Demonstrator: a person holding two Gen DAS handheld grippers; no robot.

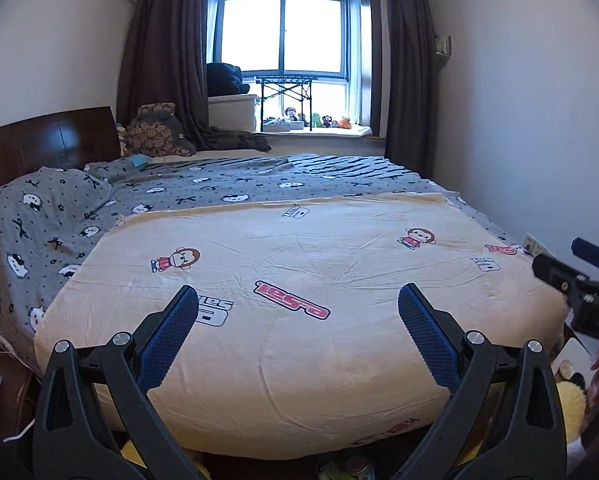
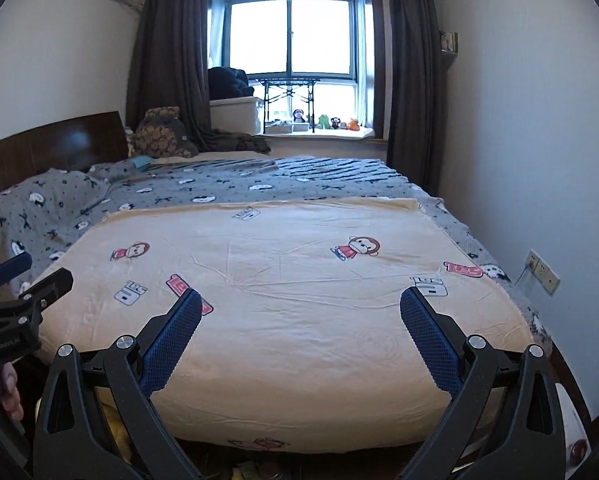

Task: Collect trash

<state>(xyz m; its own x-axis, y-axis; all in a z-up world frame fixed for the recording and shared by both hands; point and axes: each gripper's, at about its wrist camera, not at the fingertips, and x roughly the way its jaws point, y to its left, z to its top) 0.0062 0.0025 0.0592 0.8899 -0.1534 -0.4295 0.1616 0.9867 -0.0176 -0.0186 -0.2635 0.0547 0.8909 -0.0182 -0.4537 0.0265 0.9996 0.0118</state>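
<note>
Cream blanket [image 1: 299, 340] fills my view; both my left gripper [image 1: 298, 304] and right gripper [image 2: 300, 308] gape empty, trash lies at the bottom edge, under both.

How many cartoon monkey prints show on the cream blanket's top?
2: one monkey print toward the headboard side, another toward the wall side. A partial print at the front edge may be another.

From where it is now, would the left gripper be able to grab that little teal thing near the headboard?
Probably not yet. The left gripper is open and empty at the bed's foot; the teal thing lies across the whole mattress. Nothing blocks it.
</note>
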